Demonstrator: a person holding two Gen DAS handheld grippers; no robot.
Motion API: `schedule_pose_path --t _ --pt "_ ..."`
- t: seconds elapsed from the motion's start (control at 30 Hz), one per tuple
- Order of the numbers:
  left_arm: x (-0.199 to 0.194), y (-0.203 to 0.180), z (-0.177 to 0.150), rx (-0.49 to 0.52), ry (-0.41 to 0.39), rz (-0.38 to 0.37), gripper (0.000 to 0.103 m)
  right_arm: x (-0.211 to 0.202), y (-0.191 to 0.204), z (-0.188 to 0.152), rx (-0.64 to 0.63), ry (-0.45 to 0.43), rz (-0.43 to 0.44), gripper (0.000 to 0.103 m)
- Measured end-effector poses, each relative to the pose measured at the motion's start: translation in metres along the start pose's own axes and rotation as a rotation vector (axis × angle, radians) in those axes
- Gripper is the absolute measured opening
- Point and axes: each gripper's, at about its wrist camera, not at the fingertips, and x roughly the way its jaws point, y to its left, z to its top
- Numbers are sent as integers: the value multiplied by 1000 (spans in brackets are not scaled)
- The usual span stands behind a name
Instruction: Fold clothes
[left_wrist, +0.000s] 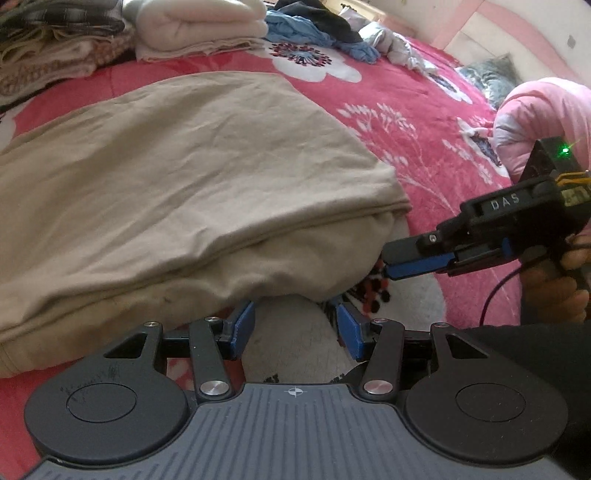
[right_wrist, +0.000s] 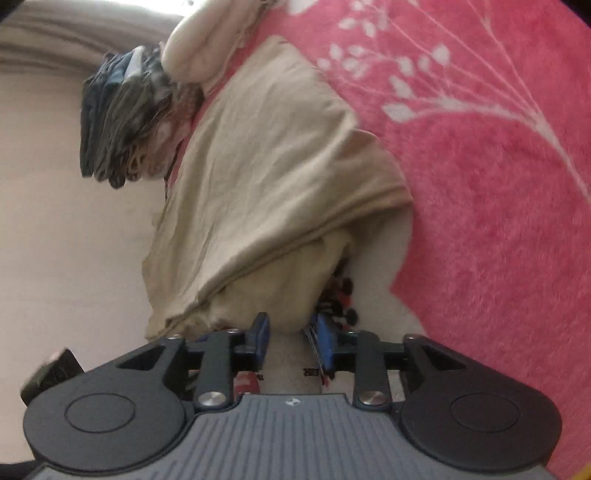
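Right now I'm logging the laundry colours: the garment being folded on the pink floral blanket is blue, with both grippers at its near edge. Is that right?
Not quite. The garment is beige, not blue; the left wrist view shows it. It does lie on the pink floral blanket, with the left gripper and right gripper at its near edge.

The folded garment (left_wrist: 177, 192) lies on the bedspread (left_wrist: 424, 122); behind the garment, at its far left, sits a stack of folded clothes (left_wrist: 55, 48); a folded blanket (left_wrist: 199, 33) rests just right of that stack; loose clothes (left_wrist: 317, 29) lie further right, well behind the garment.
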Motion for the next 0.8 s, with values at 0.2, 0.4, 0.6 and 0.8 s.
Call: schedule_pose_path --t 0.2,0.4,0.6,0.8 --pt "11 1 -3 -11 -19 22 50 20 -27 -1 201 -20 74 43" --pt "16 -2 -3 13 -32 40 50 24 -41 -7 273 -44 147 37" --pt "14 -6 -5 52 -40 39 50 27 -47 -10 322 -42 186 37" --pt "11 -9 -7 68 -58 35 49 31 -35 -7 278 -56 207 11"
